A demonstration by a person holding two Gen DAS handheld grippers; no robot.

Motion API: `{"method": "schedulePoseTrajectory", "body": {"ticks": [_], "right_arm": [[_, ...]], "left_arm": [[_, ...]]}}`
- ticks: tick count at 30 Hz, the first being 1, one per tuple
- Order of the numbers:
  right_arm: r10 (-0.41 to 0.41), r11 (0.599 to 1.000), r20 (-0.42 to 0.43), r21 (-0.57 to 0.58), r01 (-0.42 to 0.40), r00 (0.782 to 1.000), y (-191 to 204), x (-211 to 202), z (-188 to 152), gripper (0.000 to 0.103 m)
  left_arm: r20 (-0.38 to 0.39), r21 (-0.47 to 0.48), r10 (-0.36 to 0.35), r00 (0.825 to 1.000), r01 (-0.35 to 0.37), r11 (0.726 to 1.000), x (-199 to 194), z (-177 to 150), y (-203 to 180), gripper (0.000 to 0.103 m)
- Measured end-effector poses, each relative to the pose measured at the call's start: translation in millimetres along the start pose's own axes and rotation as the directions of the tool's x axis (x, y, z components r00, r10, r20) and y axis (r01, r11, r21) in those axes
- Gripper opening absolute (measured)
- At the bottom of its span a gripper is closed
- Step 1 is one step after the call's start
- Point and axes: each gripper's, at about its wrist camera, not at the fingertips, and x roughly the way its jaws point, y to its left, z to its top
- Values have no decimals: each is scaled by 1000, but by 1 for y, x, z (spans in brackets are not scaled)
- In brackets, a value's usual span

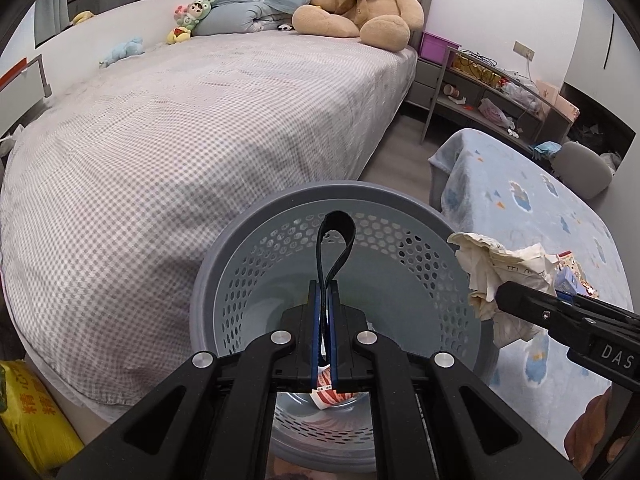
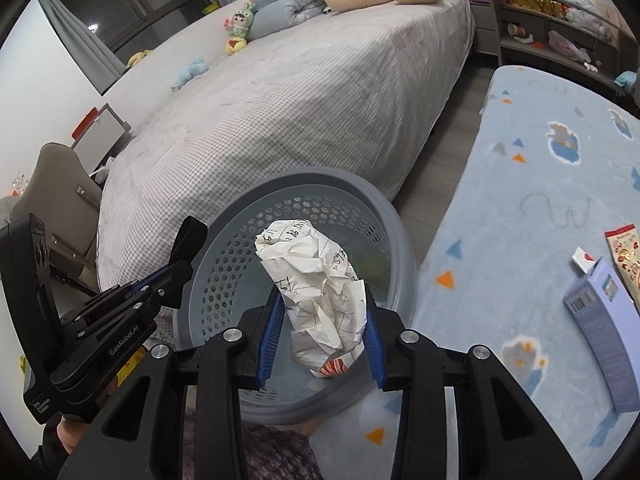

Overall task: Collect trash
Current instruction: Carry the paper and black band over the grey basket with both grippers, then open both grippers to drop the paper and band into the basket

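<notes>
A grey perforated bin (image 1: 304,196) stands on the floor between the bed and a blue blanket. My left gripper (image 1: 324,288) is shut on a black strap loop (image 1: 335,232) above the bin's mouth; I cannot tell where the strap's lower end goes. A red-and-white striped wrapper (image 1: 332,394) lies in the bin's bottom. My right gripper (image 2: 322,300) is shut on a crumpled sheet of white paper (image 2: 316,264) with handwriting, held over the bin (image 2: 400,232). In the left wrist view the same paper (image 1: 496,264) hangs at the bin's right edge. The left gripper (image 2: 180,268) shows at the left.
The checked bed (image 1: 200,140) fills the left and carries a teddy bear (image 1: 360,4) and pillows. The blue patterned blanket (image 2: 540,184) on the right holds a purple box (image 2: 608,320), a snack packet (image 2: 626,256) and a small white card (image 2: 586,260). A yellow bag (image 1: 28,412) sits at lower left.
</notes>
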Motion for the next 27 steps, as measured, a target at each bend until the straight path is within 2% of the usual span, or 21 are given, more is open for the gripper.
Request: {"method": "schedulePoseTrajectory", "body": {"ticks": [7, 20, 22, 23, 24, 25, 26, 27], "right_arm": [[12, 1000, -13, -14, -12, 1000, 3, 14, 6, 38], [-5, 999, -27, -32, 4, 1000, 0, 25, 8, 38], [-6, 999, -20, -36, 6, 1000, 1, 24, 10, 40], [-5, 999, -16, -37, 4, 1000, 1, 23, 11, 42], [0, 999, -14, -36, -1, 1000, 1, 22, 12, 48], [7, 999, -12, -36, -8, 1000, 1, 21, 12, 53], [15, 999, -6, -36, -15, 1000, 1, 20, 13, 63], [13, 999, 2, -37, -13, 1000, 1, 19, 13, 66]], "left_arm": [[-28, -24, 7, 1000, -8, 1000, 12, 0, 8, 4], [-36, -2, -7, 999, 7, 1000, 20, -1, 1, 5], [-33, -3, -5, 999, 5, 1000, 20, -1, 1, 10], [-32, -4, -2, 999, 2, 1000, 20, -1, 1, 17], [-30, -5, 0, 1000, 0, 1000, 19, -2, 2, 26], [-23, -7, 5, 1000, -5, 1000, 17, -2, 3, 31], [-12, -9, 13, 1000, -14, 1000, 15, -2, 4, 38], [-4, -10, 19, 1000, -19, 1000, 13, -2, 5, 43]]}}
